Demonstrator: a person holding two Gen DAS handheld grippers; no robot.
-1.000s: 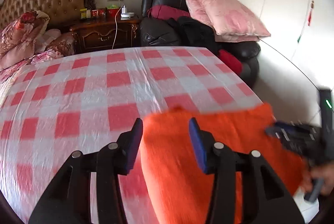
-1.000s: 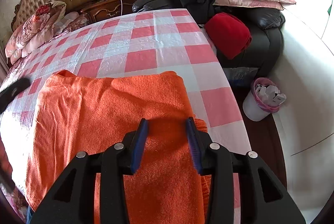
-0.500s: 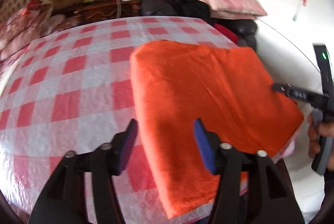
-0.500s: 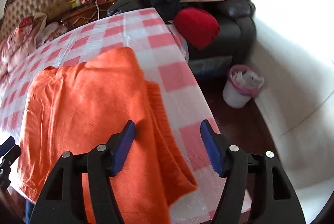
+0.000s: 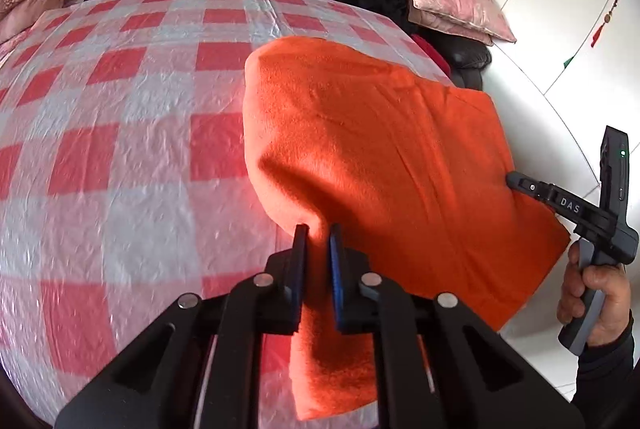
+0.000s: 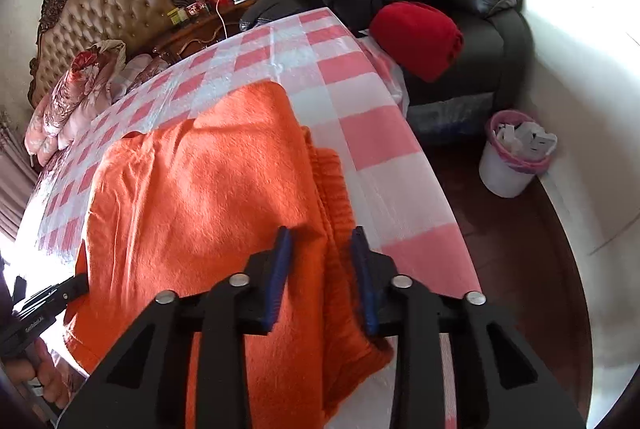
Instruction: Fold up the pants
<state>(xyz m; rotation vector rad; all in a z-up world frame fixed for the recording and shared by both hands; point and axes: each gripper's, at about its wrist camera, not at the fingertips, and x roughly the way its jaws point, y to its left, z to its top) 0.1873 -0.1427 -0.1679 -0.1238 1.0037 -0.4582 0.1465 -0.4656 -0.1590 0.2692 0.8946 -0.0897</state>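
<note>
Orange fleece pants (image 5: 372,149) lie folded near the front edge of the table, with the near part hanging over the edge. My left gripper (image 5: 318,233) is shut on the pants' left near edge, pinching a fold of cloth. In the right wrist view the pants (image 6: 208,197) spread across the table, the ribbed waistband on the right. My right gripper (image 6: 320,241) straddles the waistband edge with its jaws partly closed around the cloth, not pinched tight. The right gripper also shows in the left wrist view (image 5: 516,183), touching the pants' right edge.
The table has a red-and-white checked cover (image 5: 120,149). A black sofa (image 6: 492,41) with pink pillows and a red bundle stands beyond the table's right end. A white bin (image 6: 516,157) stands on the floor. A bed headboard (image 6: 108,21) and nightstand are behind.
My left gripper has closed on the pants' left edge. My right gripper has narrowed around the waistband edge. Both grippers have come closer to the near edge of the cloth.
</note>
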